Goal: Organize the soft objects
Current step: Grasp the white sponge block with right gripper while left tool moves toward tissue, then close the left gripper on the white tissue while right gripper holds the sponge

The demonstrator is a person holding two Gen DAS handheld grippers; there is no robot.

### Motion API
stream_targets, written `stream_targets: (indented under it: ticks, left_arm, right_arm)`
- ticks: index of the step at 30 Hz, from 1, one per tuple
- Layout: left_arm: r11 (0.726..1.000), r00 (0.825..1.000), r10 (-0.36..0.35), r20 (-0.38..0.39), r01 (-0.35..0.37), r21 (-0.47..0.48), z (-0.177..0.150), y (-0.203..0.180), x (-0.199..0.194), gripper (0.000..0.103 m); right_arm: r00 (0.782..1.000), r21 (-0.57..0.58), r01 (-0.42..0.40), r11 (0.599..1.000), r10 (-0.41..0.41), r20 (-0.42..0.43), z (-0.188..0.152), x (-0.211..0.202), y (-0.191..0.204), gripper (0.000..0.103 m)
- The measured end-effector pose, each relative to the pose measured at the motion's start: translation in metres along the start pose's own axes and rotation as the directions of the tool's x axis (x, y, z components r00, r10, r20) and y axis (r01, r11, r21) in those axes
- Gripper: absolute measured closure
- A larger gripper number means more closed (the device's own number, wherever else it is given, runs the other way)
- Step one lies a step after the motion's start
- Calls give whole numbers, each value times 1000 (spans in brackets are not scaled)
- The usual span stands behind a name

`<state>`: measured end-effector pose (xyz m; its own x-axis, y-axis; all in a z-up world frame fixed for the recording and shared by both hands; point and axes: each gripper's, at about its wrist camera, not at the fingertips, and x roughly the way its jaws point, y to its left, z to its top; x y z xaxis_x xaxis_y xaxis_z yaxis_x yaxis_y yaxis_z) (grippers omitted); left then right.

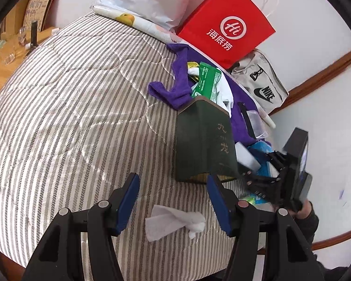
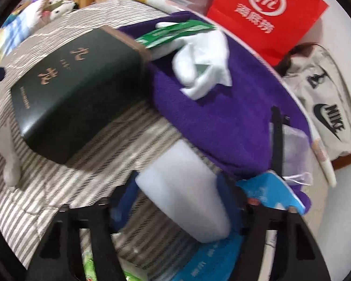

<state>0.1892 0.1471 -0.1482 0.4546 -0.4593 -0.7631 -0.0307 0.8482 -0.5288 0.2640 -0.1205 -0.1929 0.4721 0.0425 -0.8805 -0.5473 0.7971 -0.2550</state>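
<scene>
Here the white sponge block lies between the right tool fingers.

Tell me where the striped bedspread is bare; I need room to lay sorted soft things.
Free: the wide striped bedspread left of the dark green box, beyond the white tissue. Crowded: the wall side, around the purple towel, white sponge block, red bag.

Colours and patterns, items on bed

Bed cover: grey-and-white stripes. Towel: purple. Box: dark green, gold characters. Paper bag: red, white logo. Cloth bag: beige, black logo. Packet: green. Sponge block: white. Tissue: white. Gripper pads: blue, on black frames.
</scene>
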Motion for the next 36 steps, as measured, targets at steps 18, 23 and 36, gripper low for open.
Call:
stream_targets:
  ticks: [18, 23, 36]
  left_arm:
    - [985, 989, 118, -91, -105, 135, -54, -24, 42, 45]
    - [977, 990, 124, -62, -111, 182, -61, -40, 52, 26]
    - [885, 937, 346, 57, -346, 313, -80, -81, 77, 10]
  right_arm:
    - [943, 253, -248, 935, 173, 284, -51, -96, -5, 57]
    - [929, 290, -265, 920, 163, 332, -90, -124, -5, 57]
    - [921, 417, -293, 860, 137, 364, -179, -138, -6, 57]
